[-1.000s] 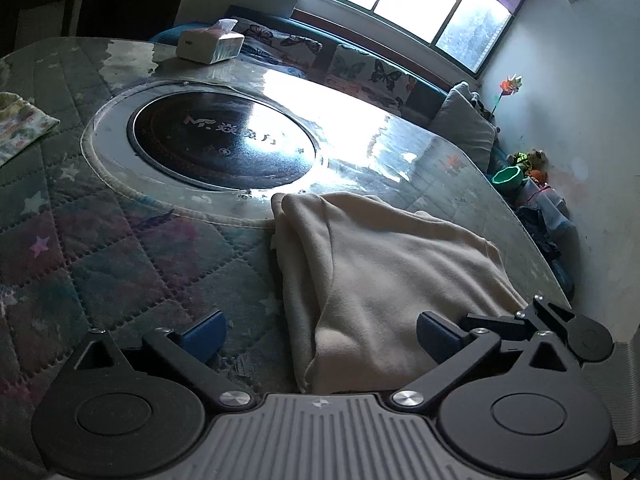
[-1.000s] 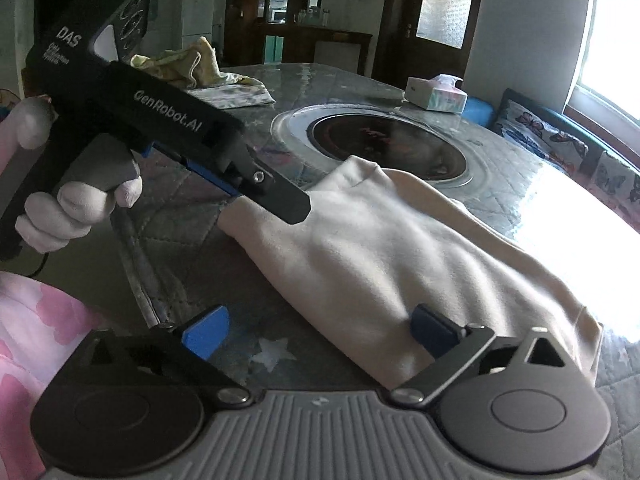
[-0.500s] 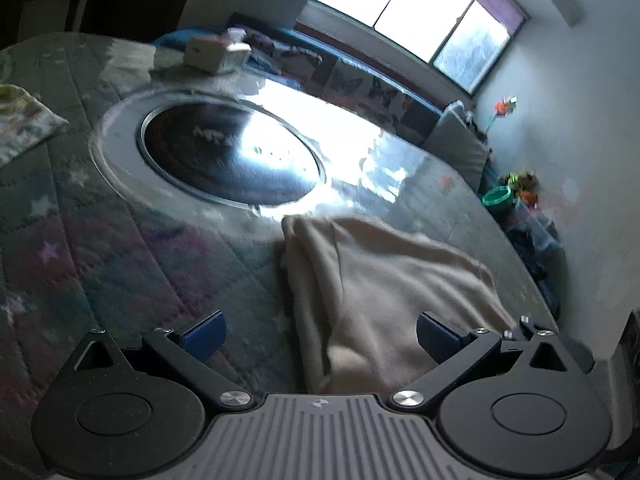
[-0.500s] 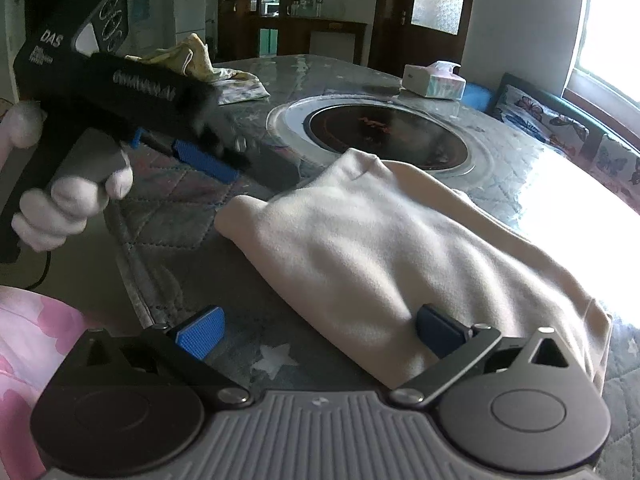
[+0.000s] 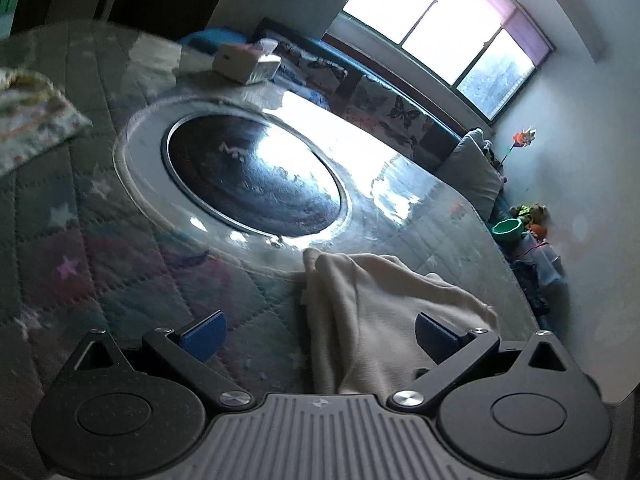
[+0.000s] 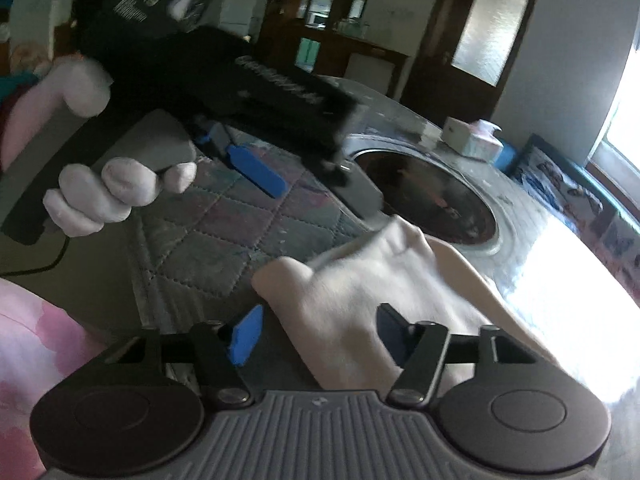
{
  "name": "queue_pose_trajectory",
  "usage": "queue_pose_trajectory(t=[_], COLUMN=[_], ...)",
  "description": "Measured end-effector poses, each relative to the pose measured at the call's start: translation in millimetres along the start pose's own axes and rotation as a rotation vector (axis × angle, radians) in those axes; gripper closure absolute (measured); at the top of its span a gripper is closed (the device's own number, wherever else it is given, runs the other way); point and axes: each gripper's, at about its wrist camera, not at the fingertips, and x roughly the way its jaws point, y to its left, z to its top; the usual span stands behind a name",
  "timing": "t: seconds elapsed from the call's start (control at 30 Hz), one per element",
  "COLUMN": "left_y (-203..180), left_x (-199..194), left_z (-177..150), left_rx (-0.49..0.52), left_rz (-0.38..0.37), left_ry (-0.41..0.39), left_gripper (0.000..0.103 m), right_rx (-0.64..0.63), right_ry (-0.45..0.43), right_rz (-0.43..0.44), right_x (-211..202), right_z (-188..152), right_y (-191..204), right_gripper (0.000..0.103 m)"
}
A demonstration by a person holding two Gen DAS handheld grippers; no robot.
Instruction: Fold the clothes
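The right gripper (image 6: 316,338) is a black tool with a ribbed grey plate at its base, a round black disc on either side of that, silver screw heads on its linkage arms and blue pads on its fingertips (image 6: 245,336). The left gripper (image 5: 316,334) has the same build. Beyond the right claw, its black body carries white lettering, a thin black cable trails from its grey handle, and a white-gloved left hand (image 6: 116,192) and pink patterned sleeve (image 6: 36,344) show.

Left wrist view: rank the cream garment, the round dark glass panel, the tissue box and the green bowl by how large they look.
1. Round dark glass panel
2. Cream garment, partly hidden by the gripper, so close to the panel
3. Tissue box
4. Green bowl, farthest away
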Motion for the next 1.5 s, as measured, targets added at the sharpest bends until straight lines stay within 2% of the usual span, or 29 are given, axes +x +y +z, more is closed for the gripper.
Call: queue_pose_trajectory(t=[0.03,0.1,0.17,0.23,0.3,0.33,0.4,0.53,0.63,0.83,0.9,0.93,1.0,1.03,1.1,1.17,1.3,1.37,1.5], left_y=[1,1,0,-1,-1,-1,0,3,4,2,1,2,4,5,7,9,12,7,-2], left_x=[1,5,7,9,12,12,14,17,21,38,46,49,56,58,63,64,65,65,65], left_z=[0,1,1,1,1,1,1,1,1,2,1,1,1,0,-1,-1,2,1,-1], left_rx=[-0.020,-0.049,-0.062,-0.071,-0.090,-0.104,-0.132,-0.207,-0.277,-0.396,-0.423,-0.435,-0.455,-0.456,-0.458,-0.448,-0.428,-0.402,-0.351], left_rz=[-0.007,-0.016,-0.009,-0.003,-0.003,-0.007,-0.013,-0.032,-0.066,-0.138,-0.155,-0.162,-0.171,-0.170,-0.169,-0.165,-0.161,-0.154,-0.138], left_ry=[0.009,0.023,0.030,0.034,0.042,0.046,0.054,0.068,0.084,0.121,0.137,0.143,0.156,0.161,0.171,0.172,0.170,0.163,0.151], left_gripper=[0.001,0.001,0.001,0.001,0.001,0.001,0.001,0.002,0.007,0.015,0.029,0.032,0.050,0.055,0.072,0.078,0.080,0.080,0.080], right_rx=[-0.021,-0.052,-0.071,-0.088,-0.091,-0.081,-0.044,0.110,0.205,0.284,0.289,0.292,0.296,0.298,0.292,0.302,0.345,0.386,0.465], right_ry=[0.003,0.006,0.009,0.011,0.009,0.004,-0.015,-0.056,-0.088,-0.124,-0.130,-0.133,-0.140,-0.143,-0.139,-0.132,-0.135,-0.132,-0.118], right_rz=[-0.002,-0.005,-0.010,-0.017,-0.021,-0.017,-0.003,0.041,0.065,0.089,0.096,0.102,0.116,0.122,0.125,0.125,0.102,0.065,-0.067], right_x=[2,6,9,11,12,12,8,-4,-14,-24,-25,-25,-23,-23,-20,-20,-27,-32,-41], right_z=[2,5,7,7,8,8,8,11,13,12,10,9,7,7,5,2,-9,-18,-41], right_y=[3,7,10,13,14,13,7,-19,-37,-56,-57,-56,-55,-54,-52,-53,-66,-79,-111], right_gripper=[0.049,0.049,0.055,0.066,0.073,0.080,0.087,0.093,0.094,0.095,0.095,0.095,0.095,0.095,0.095,0.093,0.085,0.085,0.079])
